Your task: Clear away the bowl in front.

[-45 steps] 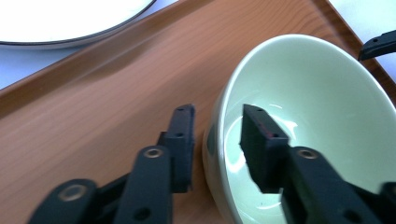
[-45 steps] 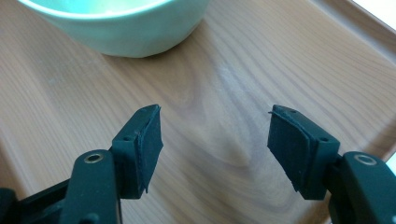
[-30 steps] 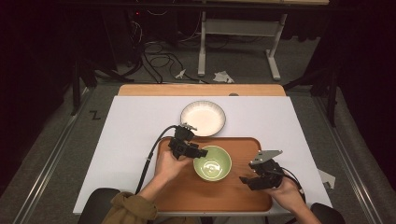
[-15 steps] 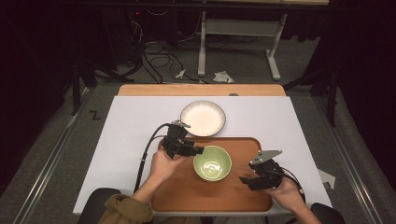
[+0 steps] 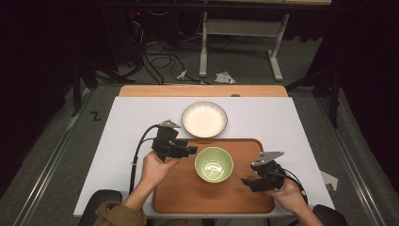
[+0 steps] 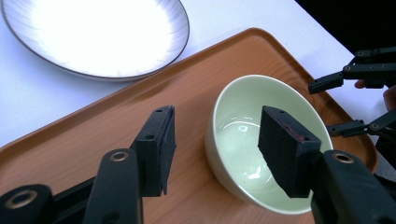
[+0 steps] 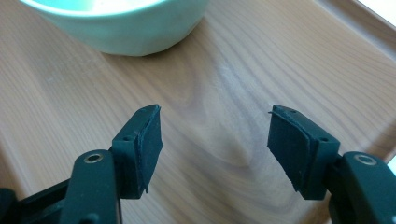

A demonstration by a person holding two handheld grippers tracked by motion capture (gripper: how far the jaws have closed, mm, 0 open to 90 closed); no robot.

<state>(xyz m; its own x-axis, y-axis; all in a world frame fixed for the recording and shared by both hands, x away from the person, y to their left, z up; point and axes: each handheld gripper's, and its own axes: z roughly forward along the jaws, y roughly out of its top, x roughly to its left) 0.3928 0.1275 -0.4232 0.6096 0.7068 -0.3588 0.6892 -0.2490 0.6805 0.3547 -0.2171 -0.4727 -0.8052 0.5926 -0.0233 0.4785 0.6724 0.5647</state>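
A pale green bowl (image 5: 214,165) stands empty on the wooden tray (image 5: 188,197). My left gripper (image 5: 192,150) hovers at the bowl's upper left, open. In the left gripper view its jaws frame the bowl's (image 6: 266,140) near rim, one outside and one over the inside, with nothing gripped. My right gripper (image 5: 247,181) is low over the tray to the right of the bowl, open and empty. In the right gripper view the bowl (image 7: 121,23) lies ahead, beyond the open jaws and above bare tray wood (image 7: 215,93).
A white plate (image 5: 204,119) with a dark rim sits on the white table just behind the tray. The table's front edge is close to the person's forearms. Cables and a stand lie on the floor behind the table.
My left gripper has drawn back a little to the left, away from the bowl's rim. The bowl and the right gripper have hardly moved.
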